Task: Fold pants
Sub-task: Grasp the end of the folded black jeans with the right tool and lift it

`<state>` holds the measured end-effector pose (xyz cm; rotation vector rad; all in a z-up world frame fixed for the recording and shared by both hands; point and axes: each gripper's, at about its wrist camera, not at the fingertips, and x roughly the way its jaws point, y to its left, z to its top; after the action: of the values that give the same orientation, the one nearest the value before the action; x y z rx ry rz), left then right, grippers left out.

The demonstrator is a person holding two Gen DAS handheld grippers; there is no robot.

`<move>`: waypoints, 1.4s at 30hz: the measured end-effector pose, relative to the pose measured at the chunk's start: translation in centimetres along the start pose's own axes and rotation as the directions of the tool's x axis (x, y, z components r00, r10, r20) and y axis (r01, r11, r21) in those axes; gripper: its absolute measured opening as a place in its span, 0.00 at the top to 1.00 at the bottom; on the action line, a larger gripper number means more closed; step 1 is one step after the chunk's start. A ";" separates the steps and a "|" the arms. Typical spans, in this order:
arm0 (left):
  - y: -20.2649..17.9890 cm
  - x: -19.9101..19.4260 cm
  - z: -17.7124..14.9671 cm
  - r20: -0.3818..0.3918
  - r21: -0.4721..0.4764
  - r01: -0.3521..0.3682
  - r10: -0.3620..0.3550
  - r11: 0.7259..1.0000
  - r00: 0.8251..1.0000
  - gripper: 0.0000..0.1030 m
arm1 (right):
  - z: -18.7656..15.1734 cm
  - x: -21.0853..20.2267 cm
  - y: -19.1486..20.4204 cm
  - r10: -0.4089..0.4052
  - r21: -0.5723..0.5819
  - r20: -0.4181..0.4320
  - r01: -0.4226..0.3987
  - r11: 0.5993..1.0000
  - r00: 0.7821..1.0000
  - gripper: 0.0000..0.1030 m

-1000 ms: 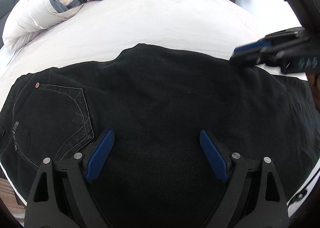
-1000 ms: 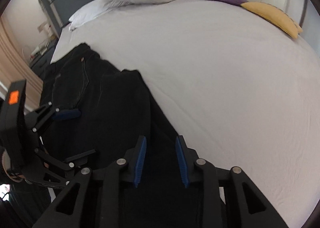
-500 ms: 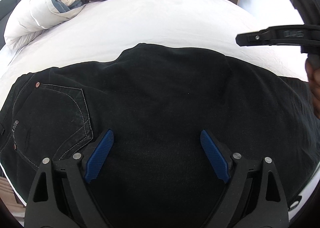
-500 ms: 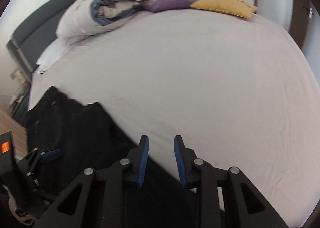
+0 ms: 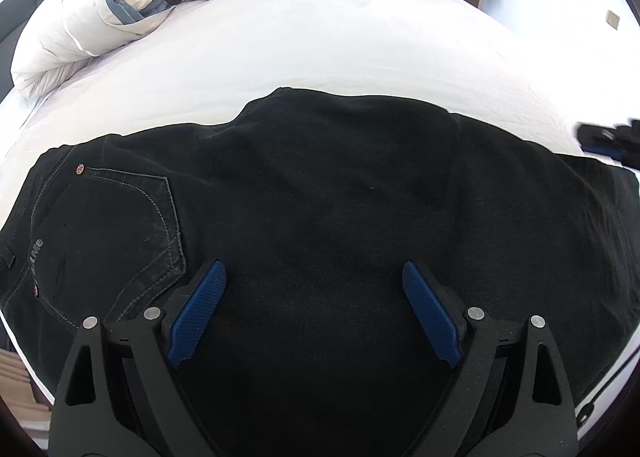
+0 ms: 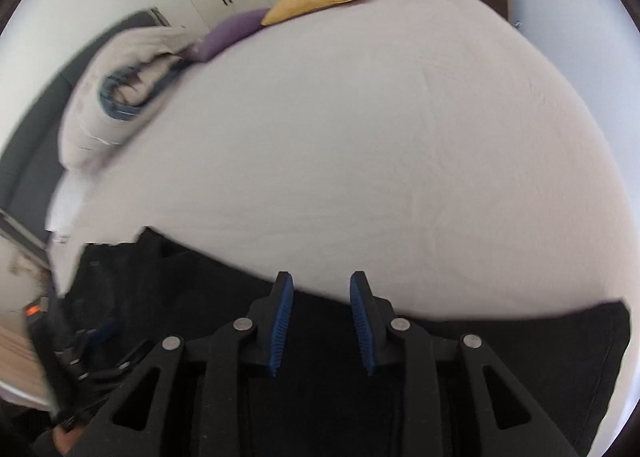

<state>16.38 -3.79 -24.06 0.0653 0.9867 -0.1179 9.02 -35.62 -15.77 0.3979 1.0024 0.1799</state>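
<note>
item: black pants (image 5: 320, 217), laid flat across the near edge of my white bed (image 5: 340, 49), back pocket to the left. my left gripper (image 5: 314, 309) hovers over the middle, jaws spread wide, holding nothing. my right gripper (image 6: 322, 321), jaws narrowly parted and empty, sits above the pants' far edge.
</note>
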 end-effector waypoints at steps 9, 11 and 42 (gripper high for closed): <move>-0.1 0.2 0.1 -0.031 0.034 0.001 0.000 0.999 1.000 0.12 | -11.6 -8.9 -14.4 0.005 0.359 0.075 -0.032 0.933 0.997 1.00; 0.1 0.2 0.4 -0.044 0.038 -0.001 0.003 0.999 0.999 0.12 | -13.4 -13.0 -16.6 -0.086 0.416 0.140 0.021 0.909 0.986 0.95; -5.8 1.1 1.4 -0.068 0.091 0.094 -0.088 0.991 0.994 0.12 | -19.2 -11.1 -16.9 0.177 0.746 0.450 -0.477 0.465 0.875 0.43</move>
<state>17.35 -9.80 -24.20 0.1112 1.0480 -0.2471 -13.65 -50.02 -23.03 1.5110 0.6081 -0.0445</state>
